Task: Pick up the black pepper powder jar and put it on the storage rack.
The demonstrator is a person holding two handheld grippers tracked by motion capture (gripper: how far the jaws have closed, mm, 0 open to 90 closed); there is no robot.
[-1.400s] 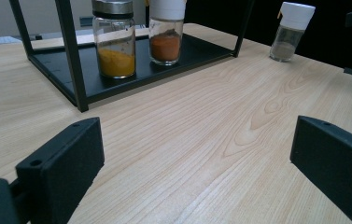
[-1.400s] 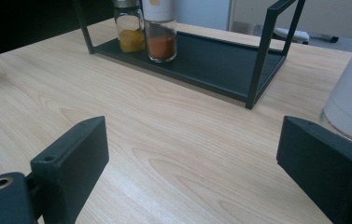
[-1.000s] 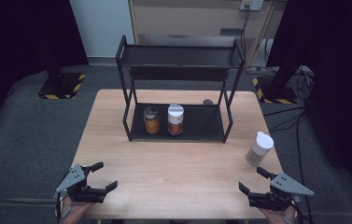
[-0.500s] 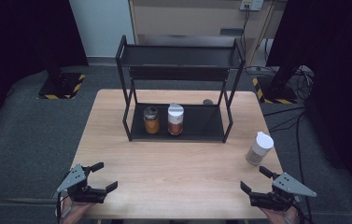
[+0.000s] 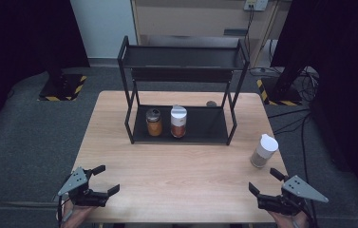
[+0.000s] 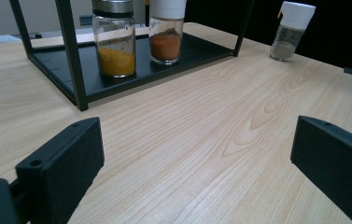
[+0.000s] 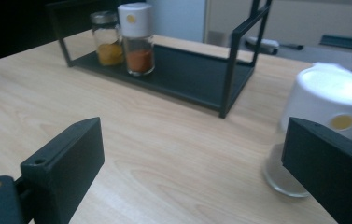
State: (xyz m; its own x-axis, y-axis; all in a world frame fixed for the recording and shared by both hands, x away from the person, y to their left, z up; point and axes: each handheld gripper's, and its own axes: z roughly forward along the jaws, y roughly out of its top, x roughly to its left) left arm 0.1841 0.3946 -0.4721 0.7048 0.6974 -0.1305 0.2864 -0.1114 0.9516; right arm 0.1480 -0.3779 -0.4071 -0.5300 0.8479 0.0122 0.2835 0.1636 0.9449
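Kinda blurry up close in the right gripper view: white-capped jar point(image 7: 325, 126) partly hidden behind one finger point(image 7: 337, 163), standing just right of the rack point(image 5: 181, 137) on the bench point(image 5: 176, 166). Right gripper point(image 5: 268, 183) spread wide, gripping nothing. Same for left gripper point(image 5: 106, 179), well left of the jar. From above, clearer: two spice jars point(image 5: 166, 122) side by side inside the rack.

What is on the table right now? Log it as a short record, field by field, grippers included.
surface: wooden table
rack: black two-tier rack at the far middle
lower shelf: yellow spice jar left of the orange spice jar, both upright
loose item: white-capped jar upright on the table, right of the rack
left gripper: open, empty, near edge
right gripper: open, empty, just short of the white-capped jar
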